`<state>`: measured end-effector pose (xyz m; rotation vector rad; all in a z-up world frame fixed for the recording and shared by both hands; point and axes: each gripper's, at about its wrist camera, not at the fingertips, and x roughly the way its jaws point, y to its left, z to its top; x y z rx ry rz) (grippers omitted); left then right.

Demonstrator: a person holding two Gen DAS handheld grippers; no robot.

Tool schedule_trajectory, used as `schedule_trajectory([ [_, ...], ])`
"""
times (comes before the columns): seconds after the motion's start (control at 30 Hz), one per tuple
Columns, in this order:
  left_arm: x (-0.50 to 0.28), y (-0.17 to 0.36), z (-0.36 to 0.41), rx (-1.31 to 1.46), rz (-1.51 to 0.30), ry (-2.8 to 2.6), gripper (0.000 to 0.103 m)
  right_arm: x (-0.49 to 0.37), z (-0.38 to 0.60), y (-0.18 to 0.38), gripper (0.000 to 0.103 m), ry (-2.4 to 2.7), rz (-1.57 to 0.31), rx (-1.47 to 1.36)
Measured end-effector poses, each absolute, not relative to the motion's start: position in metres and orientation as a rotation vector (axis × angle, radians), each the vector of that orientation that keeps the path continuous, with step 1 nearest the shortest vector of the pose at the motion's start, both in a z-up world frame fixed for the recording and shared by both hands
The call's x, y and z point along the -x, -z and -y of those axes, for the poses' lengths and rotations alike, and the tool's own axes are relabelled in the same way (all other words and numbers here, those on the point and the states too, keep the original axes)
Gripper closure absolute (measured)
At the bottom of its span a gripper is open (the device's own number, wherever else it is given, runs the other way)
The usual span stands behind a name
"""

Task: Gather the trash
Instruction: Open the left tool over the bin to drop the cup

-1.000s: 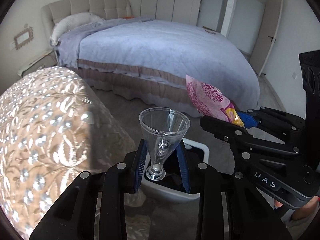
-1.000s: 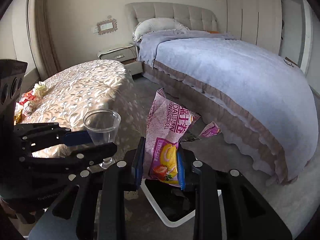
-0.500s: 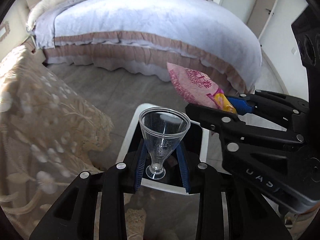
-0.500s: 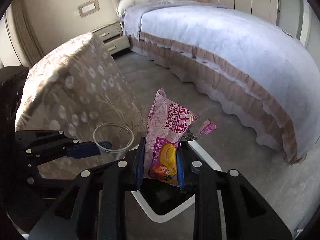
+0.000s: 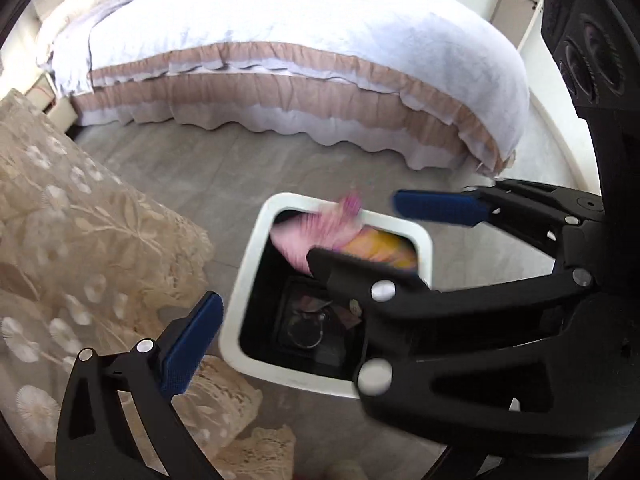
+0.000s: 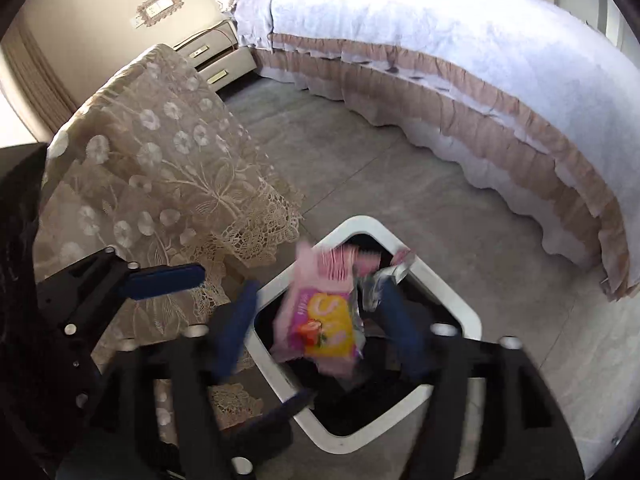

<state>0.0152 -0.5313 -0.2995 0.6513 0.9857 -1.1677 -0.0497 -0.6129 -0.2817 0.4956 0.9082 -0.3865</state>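
1. Over the white-rimmed trash bin (image 6: pixel 460 304) on the grey floor, your right gripper (image 6: pixel 320 332) has its jaws opening; the pink snack wrapper (image 6: pixel 324 316) sits between the blue pads, blurred, with neither pad pressing on it.
2. The wrapper is pink with a yellow panel, a red fruit print and a torn silvery top edge; it hangs in the bin's mouth, its lower end already below the rim.
3. In your left wrist view the same wrapper (image 5: pixel 320 236) shows as a pink and orange smear against the bin's (image 5: pixel 248 272) far inner wall.
4. Your left gripper (image 5: pixel 320 344) is also opening, its jaws spread wide, with nothing between them; only its left blue pad (image 5: pixel 192 344) is visible there, the other side being hidden behind your right gripper's frame.
5. Deep in the bin's black liner lies a clear plastic cup (image 5: pixel 306 330), seen as a faint round outline among other dim scraps.
6. Count: one bin, one wrapper, one cup, two grippers.
7. A lace-covered table (image 6: pixel 160 168) stands just beside the bin; the bed (image 6: pixel 480 60) lies well apart across the floor.
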Motion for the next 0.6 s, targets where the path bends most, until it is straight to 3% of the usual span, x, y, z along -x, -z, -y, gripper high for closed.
schedule_trajectory([
  [0.13, -0.012, 0.296, 0.529, -0.696, -0.944, 1.114, 0.005, 0.048, 0.613, 0.282, 0.006, 0.383, -0.905, -0.496],
  [0.6, -0.002, 0.217, 0.497, -0.604, -0.783, 1.104, 0.005, 0.067, 0.59, 0.214, 0.005, 0.394, -0.715, -0.427],
])
